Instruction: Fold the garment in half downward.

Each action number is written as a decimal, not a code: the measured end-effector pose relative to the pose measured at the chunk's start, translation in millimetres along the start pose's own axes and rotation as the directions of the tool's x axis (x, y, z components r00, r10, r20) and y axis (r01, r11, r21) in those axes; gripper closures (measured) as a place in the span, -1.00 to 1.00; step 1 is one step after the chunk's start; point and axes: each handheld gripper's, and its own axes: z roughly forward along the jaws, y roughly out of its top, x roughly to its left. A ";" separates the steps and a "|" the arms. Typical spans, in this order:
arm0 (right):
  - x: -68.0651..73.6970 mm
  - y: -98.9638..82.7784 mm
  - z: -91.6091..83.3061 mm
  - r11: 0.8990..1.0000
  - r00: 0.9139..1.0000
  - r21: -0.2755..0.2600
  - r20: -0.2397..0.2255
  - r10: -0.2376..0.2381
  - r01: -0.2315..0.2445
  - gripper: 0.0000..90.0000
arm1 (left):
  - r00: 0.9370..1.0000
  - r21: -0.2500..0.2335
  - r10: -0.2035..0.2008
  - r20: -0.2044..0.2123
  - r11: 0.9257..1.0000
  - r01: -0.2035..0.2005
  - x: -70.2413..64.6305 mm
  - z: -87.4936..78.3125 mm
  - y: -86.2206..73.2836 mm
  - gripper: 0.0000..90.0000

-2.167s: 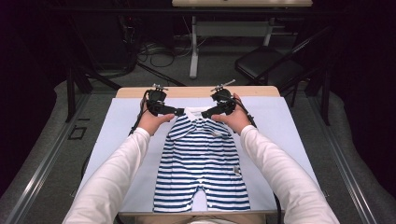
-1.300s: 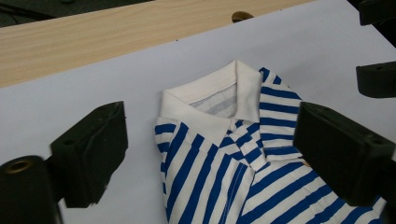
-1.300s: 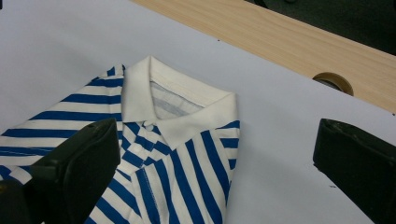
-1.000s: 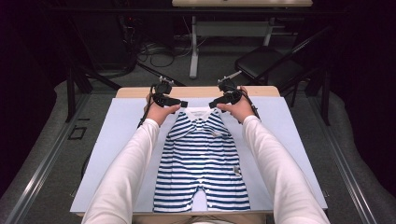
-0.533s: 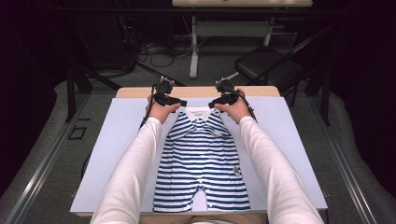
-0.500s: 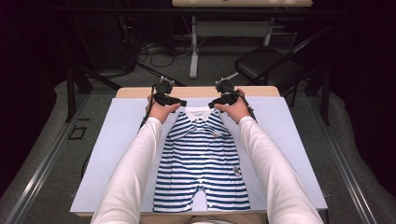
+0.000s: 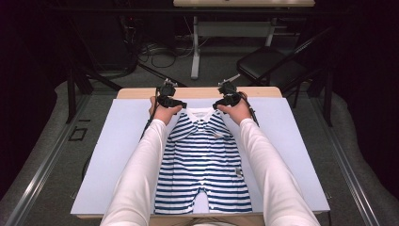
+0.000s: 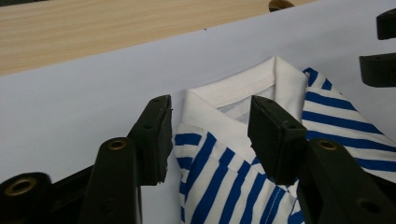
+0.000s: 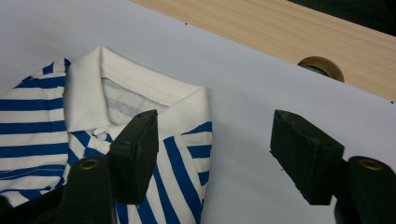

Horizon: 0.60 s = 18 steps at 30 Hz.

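At the far end of the tabletop (image 7: pixel 117 155), the striped romper (image 7: pixel 204 160) lies flat, face up, collar (image 7: pixel 201 113) away from the person, legs at the near edge. Left tool (image 7: pixel 176 103) and right tool (image 7: pixel 220 103) sit at the two shoulder corners; both jaws have just been closing, about half wide, each straddling a shoulder edge beside the collar, pads not yet pressing cloth. Judged: garment spread out, pinch at the shoulders under way, any fold or lift still undone. Surface is a pale lilac sheet over a light wood top (image 7: pixel 197 92). Room dark; chair (image 7: pixel 270 66), table leg (image 7: pixel 195 52) and floor cables (image 7: pixel 155 52) beyond.
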 end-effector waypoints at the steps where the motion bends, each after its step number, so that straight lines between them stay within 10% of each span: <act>1: 0.7 -0.6 1.5 1.000 1.000 0.000 0.001 0.003 -0.003 -0.25 | 1.000 0.003 0.007 -0.002 1.000 -0.007 -1.1 1.6 -0.3 0.12; 18: 4.7 -10.3 13.7 1.000 1.000 0.010 0.001 0.012 -0.012 0.02 | 0.999 0.040 0.037 -0.029 0.999 -0.036 -6.2 22.3 -6.4 0.12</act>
